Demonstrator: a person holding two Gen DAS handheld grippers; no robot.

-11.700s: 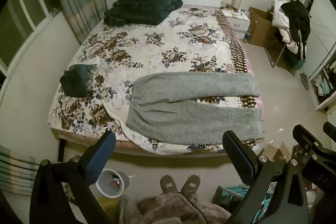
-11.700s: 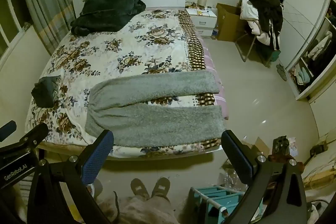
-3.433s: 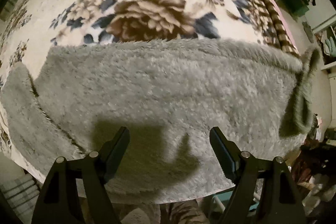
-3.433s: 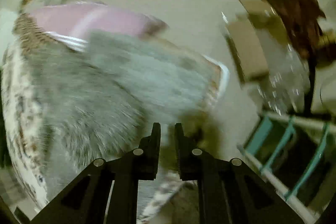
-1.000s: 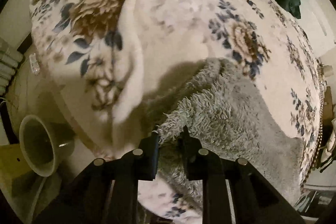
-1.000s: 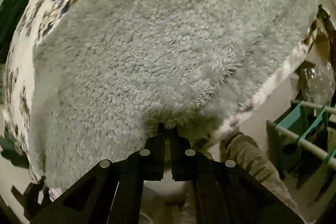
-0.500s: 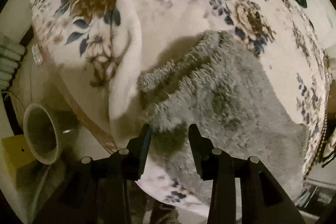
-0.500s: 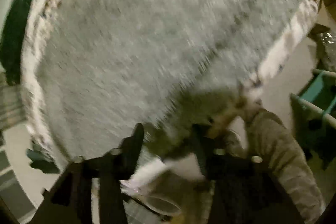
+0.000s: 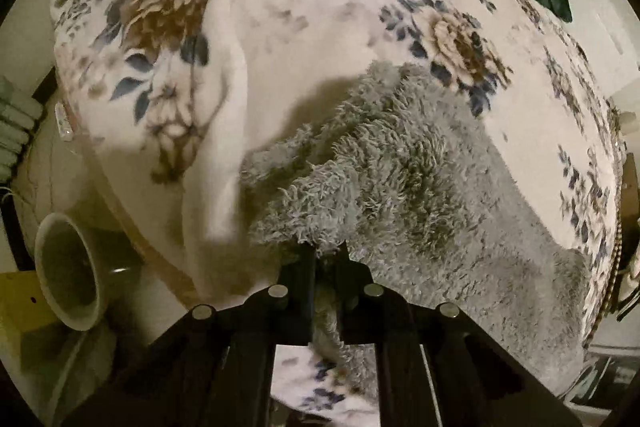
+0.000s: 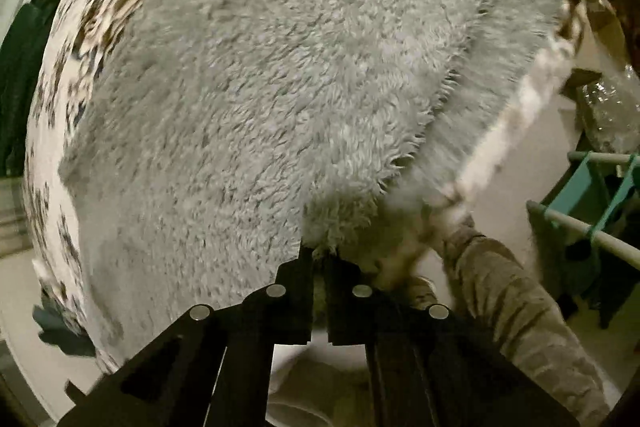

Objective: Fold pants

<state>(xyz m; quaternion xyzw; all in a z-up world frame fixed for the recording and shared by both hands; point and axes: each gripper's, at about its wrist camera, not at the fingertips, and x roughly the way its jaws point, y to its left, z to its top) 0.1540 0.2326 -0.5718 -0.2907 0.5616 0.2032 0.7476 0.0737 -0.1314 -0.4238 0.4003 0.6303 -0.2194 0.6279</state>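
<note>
Pants (image 9: 404,163): grey cloth, shaggy long-pile fleece, matt. Bed (image 9: 304,11) cover: soft plush cloth, floral print, matt. Left tool (image 9: 325,259) and right tool (image 10: 318,259): black matt plastic, shiny metal rivets.

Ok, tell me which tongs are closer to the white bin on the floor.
Left. The left tongs grip the gray pants at the bed corner, with the white bin on the floor just beside. The right tongs pinch the pants along the bed edge; no bin shows clearly there.
</note>
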